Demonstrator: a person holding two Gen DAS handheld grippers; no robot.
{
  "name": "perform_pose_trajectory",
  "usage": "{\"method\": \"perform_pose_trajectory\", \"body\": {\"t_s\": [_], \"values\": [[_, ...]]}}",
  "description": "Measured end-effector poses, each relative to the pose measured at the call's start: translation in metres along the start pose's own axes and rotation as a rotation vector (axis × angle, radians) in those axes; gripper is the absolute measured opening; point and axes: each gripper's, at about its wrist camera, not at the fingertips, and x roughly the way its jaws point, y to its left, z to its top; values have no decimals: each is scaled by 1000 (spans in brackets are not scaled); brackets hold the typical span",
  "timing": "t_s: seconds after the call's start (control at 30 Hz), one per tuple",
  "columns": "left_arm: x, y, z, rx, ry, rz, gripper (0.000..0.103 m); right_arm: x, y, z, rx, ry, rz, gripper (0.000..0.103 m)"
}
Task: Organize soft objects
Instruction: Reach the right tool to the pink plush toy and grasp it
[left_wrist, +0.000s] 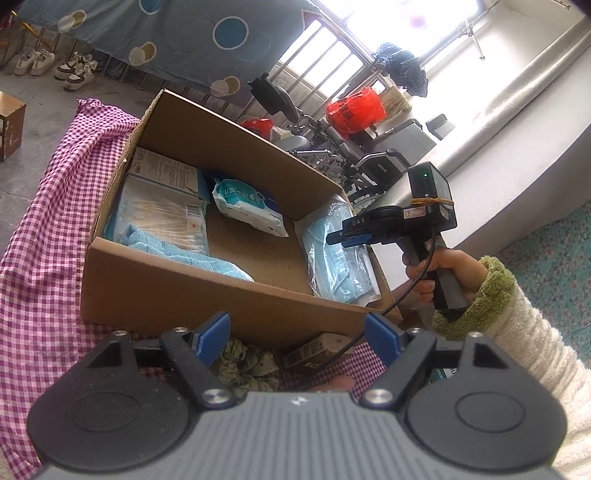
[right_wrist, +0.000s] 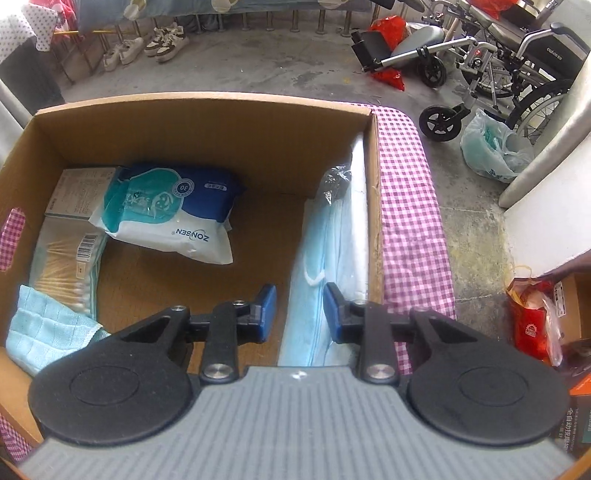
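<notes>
showing scrunchie (left_wrist: 247, 365) only left view, box (left_wrist: 184, 291)

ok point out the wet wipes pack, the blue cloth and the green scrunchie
wet wipes pack (right_wrist: 166, 218): right wrist view, printed front
blue cloth (right_wrist: 44, 328): right wrist view, middle of fold
green scrunchie (left_wrist: 247, 365): left wrist view, ruffled fabric

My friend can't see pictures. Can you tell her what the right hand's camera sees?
The right gripper hovers open over a pack of blue face masks inside a cardboard box. The box also holds a wet wipes pack, cotton swabs and a light blue cloth.
</notes>
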Motion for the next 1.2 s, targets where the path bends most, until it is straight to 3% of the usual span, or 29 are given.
{"method": "perform_pose_trajectory", "body": {"t_s": [0.07, 0.13, 0.37, 0.53, 0.73, 0.83, 0.97, 1.1, 1.2], "values": [[-2, 2, 0, -8, -7, 3, 80, -6, 12, 0, -33, -26, -8, 34], [-5, 2, 0, -11, -14, 8, 81, -16, 15, 0, -40, -65, 43, 41], [-19, -4, -1, 10, -50, 31, 83, -95, -21, -29, 95, -220, 412, 42], [-15, -14, -6, 48, -25, 28, 87, -186, -54, -95, 146, -401, 725, 54], [21, -25, -37, 101, 145, 10, 88, -245, -88, -192, 225, -550, 884, 68], [48, -27, -58, 108, 259, -4, 88, -237, -101, -234, 287, -523, 914, 76], [81, -33, -83, 134, 394, -51, 88, -186, -103, -288, 422, -389, 871, 78], [106, -38, -94, 167, 449, -22, 88, -117, -88, -315, 527, -221, 794, 79], [120, -43, -97, 196, 453, 15, 87, -85, -68, -324, 532, -163, 761, 77]]}}
